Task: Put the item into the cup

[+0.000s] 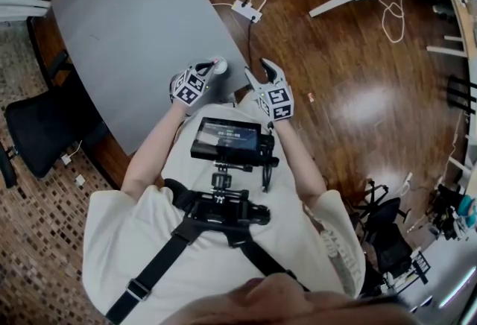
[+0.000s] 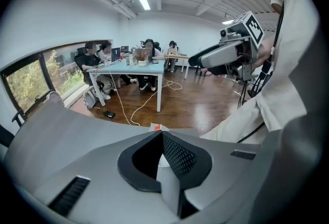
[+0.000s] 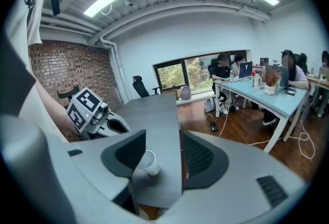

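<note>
A white paper cup [image 1: 219,67] stands at the near corner of the grey table [image 1: 127,10]. My left gripper [image 1: 211,68] is shut right beside it. In the left gripper view the shut gripper [image 2: 162,133] hides most of the cup [image 2: 154,128]; a small red item [image 2: 157,127] shows at its rim, just past the tips. I cannot tell whether the tips touch the item. My right gripper [image 1: 270,70] hangs open off the table's corner, above the floor. In the right gripper view the cup [image 3: 149,162] shows low between the open gripper [image 3: 164,138], well beyond it, with the left gripper [image 3: 90,112] to its left.
A black office chair [image 1: 45,126] stands left of the table. A power strip [image 1: 246,10] and white cables lie on the wooden floor. A small red scrap [image 1: 311,98] lies on the floor to the right. People sit at a light blue desk [image 3: 257,87].
</note>
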Motion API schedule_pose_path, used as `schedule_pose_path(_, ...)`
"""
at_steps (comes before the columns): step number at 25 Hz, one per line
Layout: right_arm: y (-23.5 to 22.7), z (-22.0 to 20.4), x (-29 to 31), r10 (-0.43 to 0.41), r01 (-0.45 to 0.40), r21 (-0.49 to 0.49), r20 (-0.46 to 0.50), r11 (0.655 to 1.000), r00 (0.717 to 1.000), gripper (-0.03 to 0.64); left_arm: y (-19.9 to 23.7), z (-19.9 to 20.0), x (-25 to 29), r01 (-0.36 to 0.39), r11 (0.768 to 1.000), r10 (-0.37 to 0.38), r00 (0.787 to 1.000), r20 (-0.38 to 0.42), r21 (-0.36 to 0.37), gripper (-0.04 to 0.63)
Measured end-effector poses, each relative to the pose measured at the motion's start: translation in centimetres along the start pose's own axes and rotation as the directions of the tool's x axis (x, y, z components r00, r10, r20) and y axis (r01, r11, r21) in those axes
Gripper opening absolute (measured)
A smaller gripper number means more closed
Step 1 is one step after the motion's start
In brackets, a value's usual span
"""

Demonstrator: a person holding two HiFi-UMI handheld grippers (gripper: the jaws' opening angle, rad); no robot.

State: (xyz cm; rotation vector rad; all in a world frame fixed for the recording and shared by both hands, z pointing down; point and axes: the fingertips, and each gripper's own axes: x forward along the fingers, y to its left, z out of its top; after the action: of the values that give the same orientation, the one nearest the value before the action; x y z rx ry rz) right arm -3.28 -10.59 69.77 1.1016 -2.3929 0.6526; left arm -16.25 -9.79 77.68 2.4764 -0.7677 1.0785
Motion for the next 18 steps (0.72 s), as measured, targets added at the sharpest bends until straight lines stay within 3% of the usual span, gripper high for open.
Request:
schedule_pose_path(8, -0.2, -1.5, -0.3, -0.005, 0.005, 0.022, -0.001, 1.000, 1.000, 0.241, -1.4, -2.1, 2.4, 0.052, 0.998, -0.048, 0.991, -0.125, 0.030, 0.000)
schedule_pose_path(18, -0.4, -2.1, -1.2, -0.016, 0.017, 0.036, -0.006, 0.999, 1.000, 0.241, -1.2, -5.0, 5.3, 0.064, 0.997, -0.055, 0.975, -0.214, 0.036, 0.000)
